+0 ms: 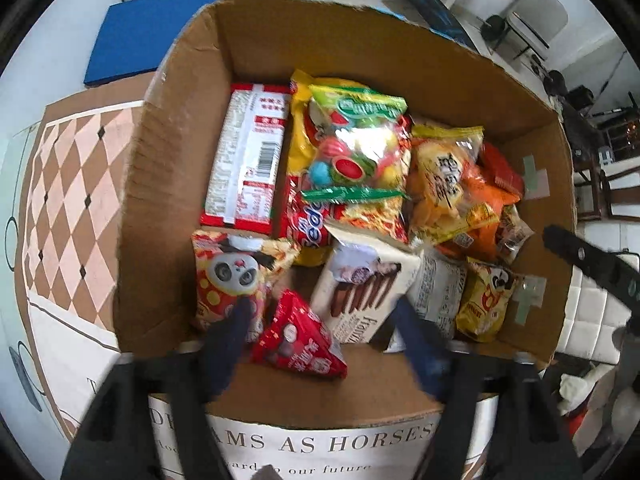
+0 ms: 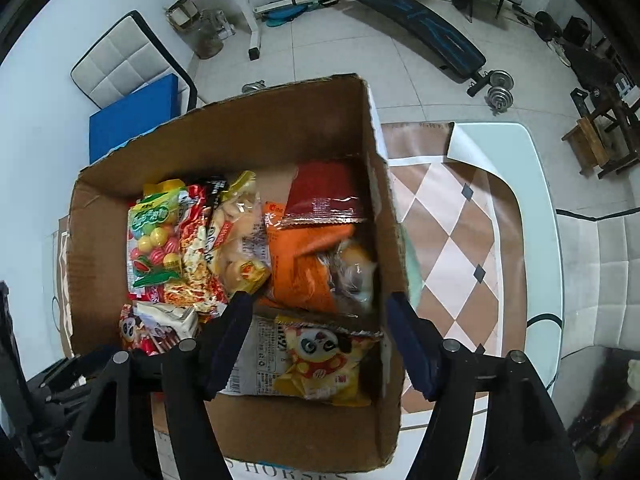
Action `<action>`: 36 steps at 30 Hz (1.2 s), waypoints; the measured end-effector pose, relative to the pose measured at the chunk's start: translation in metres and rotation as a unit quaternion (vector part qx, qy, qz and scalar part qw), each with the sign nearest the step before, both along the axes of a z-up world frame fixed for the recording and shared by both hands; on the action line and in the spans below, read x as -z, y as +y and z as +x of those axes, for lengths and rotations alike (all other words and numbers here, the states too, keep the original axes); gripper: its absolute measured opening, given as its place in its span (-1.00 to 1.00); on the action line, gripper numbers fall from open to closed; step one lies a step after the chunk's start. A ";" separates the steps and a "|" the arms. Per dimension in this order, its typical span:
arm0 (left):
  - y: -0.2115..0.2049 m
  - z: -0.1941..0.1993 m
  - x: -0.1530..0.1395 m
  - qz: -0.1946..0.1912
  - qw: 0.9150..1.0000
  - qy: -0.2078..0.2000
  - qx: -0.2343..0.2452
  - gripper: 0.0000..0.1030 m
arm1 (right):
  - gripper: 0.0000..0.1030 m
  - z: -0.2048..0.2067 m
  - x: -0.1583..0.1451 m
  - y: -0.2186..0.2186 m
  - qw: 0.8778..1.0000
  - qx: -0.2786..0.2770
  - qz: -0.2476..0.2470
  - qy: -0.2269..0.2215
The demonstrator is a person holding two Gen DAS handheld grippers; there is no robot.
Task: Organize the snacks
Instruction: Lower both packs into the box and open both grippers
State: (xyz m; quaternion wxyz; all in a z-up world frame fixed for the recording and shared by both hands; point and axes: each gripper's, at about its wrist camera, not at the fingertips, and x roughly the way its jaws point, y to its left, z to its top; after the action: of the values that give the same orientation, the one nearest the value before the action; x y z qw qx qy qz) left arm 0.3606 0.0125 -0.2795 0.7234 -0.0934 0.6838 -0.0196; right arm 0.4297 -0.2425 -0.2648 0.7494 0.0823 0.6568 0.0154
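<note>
An open cardboard box stands on the table, full of snack packs. My left gripper is open above the box's near side, with a red triangular pack between its fingers, apparently loose and blurred. Beside it lie a red panda pack and a white wafer-stick box. My right gripper is open and empty over the box's right part, above a yellow panda pack and an orange bag. A candy-ball bag lies on top.
The table has a checkered brown cloth with printed text at the near edge. A blue mat and white chairs stand beyond. Gym equipment sits on the tiled floor. The right gripper's body shows in the left view.
</note>
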 end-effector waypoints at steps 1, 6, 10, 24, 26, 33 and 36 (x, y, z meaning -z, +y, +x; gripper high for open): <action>0.002 0.001 -0.002 0.005 1.000 -0.004 -0.001 0.63 | 0.50 -0.001 -0.001 0.002 1.000 -0.004 -0.003 0.000; 0.004 0.001 -0.006 0.017 1.000 -0.014 0.001 0.75 | 0.74 -0.011 -0.003 0.012 1.000 -0.019 -0.004 0.017; 0.002 0.002 -0.011 0.020 1.000 -0.024 0.002 0.82 | 0.77 -0.022 -0.004 0.019 0.999 -0.029 -0.007 0.025; -0.007 -0.022 -0.062 0.036 0.996 -0.082 0.010 0.82 | 0.85 -0.066 -0.034 0.011 1.000 -0.025 -0.017 0.007; -0.008 -0.031 -0.073 0.037 0.995 -0.096 0.010 0.82 | 0.86 -0.076 -0.043 0.011 0.999 -0.027 -0.019 -0.002; -0.015 -0.077 -0.110 0.051 0.988 -0.145 0.016 0.82 | 0.86 -0.118 -0.084 0.011 0.999 -0.033 -0.004 -0.034; -0.018 -0.098 -0.124 0.060 0.986 -0.157 0.019 0.82 | 0.87 -0.139 -0.105 0.010 0.998 -0.038 -0.007 -0.057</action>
State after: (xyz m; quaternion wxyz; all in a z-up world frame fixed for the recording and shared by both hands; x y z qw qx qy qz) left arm 0.2628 -0.0055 -0.1558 0.8254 -0.0327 0.5636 -0.0068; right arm 0.2910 -0.2323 -0.1602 0.7851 0.0509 0.6158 0.0440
